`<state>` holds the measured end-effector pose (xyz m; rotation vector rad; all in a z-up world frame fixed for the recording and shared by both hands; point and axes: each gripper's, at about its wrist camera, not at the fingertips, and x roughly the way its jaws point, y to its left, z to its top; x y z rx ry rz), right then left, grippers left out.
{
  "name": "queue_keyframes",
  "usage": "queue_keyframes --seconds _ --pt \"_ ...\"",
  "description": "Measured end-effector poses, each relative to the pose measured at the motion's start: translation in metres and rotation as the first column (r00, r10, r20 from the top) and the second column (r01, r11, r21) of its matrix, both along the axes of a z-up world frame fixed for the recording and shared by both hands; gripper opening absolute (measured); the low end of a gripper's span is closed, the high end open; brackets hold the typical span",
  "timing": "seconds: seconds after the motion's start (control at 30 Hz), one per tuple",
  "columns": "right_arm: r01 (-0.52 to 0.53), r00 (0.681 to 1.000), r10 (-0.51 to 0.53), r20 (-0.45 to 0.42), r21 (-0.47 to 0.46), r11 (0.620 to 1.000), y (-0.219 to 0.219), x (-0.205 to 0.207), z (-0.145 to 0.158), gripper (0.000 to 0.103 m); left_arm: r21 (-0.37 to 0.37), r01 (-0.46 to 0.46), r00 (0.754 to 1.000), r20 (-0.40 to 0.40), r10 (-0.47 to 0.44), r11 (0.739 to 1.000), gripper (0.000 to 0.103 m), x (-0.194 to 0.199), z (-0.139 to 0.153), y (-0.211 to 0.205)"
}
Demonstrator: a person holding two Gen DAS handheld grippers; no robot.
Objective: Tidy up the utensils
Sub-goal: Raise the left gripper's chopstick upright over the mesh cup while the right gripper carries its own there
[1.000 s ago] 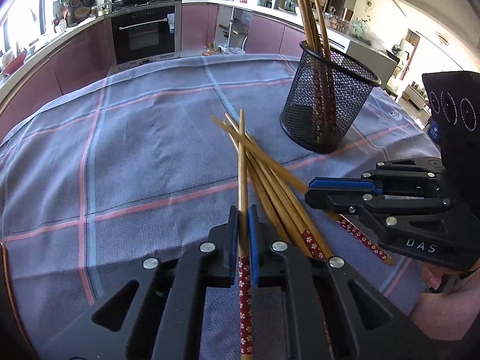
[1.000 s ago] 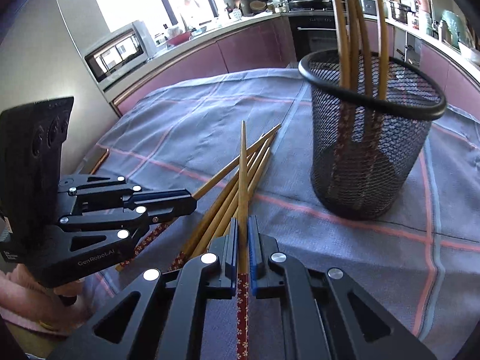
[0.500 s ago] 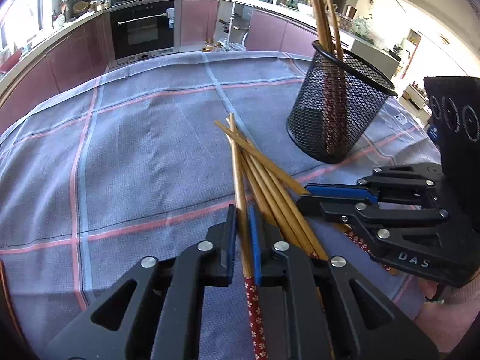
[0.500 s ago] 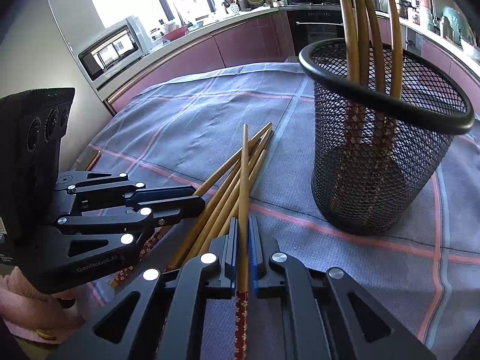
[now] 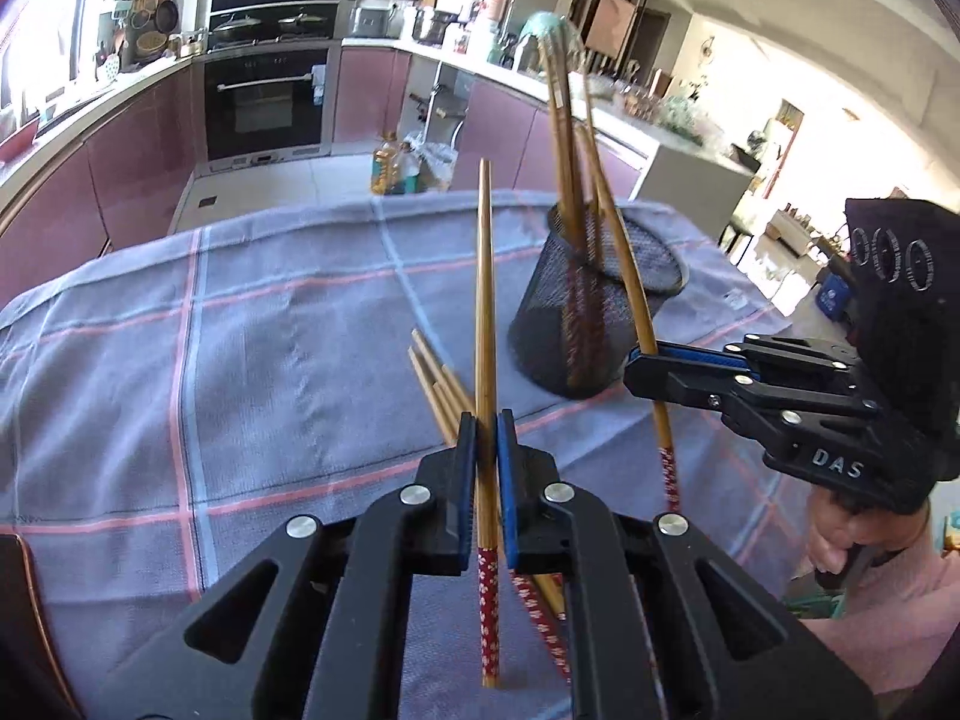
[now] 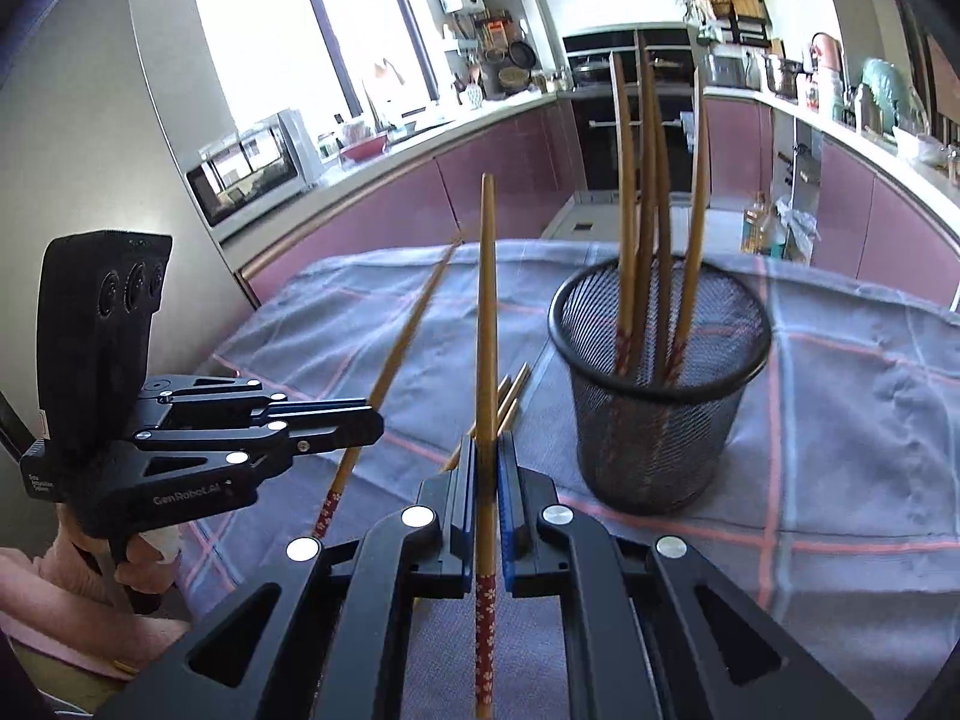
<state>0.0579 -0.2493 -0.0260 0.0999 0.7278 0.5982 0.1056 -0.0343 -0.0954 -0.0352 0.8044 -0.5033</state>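
My left gripper point(image 5: 486, 429) is shut on a bamboo chopstick point(image 5: 485, 300) with a red patterned end, held up off the table. My right gripper point(image 6: 486, 450) is shut on a like chopstick point(image 6: 487, 324), also lifted. Each gripper shows in the other's view, the right gripper point(image 5: 645, 363) at the right and the left gripper point(image 6: 369, 423) at the left. A black mesh cup point(image 6: 660, 396) with several chopsticks upright in it stands just right of and beyond both; it also shows in the left wrist view point(image 5: 594, 312). A few loose chopsticks point(image 5: 438, 384) lie on the cloth below.
The table carries a grey-blue cloth with pink lines point(image 5: 240, 360). Its far edge point(image 5: 300, 216) drops to the kitchen floor. Purple cabinets and an oven point(image 5: 267, 102) stand behind. The person's hands show at the frame edges.
Both grippers have risen from the pile, each lifting its chopstick and tilting it upward. The mesh cup now sits lower and farther in both views.
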Motion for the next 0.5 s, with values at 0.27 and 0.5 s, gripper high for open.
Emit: queue_keyframes --seconds 0.27,0.5 --pt "0.050 0.995 -0.054 0.084 0.047 0.998 -0.025 -0.001 0.031 0.006 -0.095 0.055 0.995 0.089 -0.046 0.994 0.007 -0.013 0.046 0.003" --pt "0.083 0.986 -0.093 0.139 0.076 0.994 -0.043 0.008 0.051 0.006 -0.150 0.073 0.989 0.139 -0.052 0.986 0.007 -0.009 0.071 -0.001"
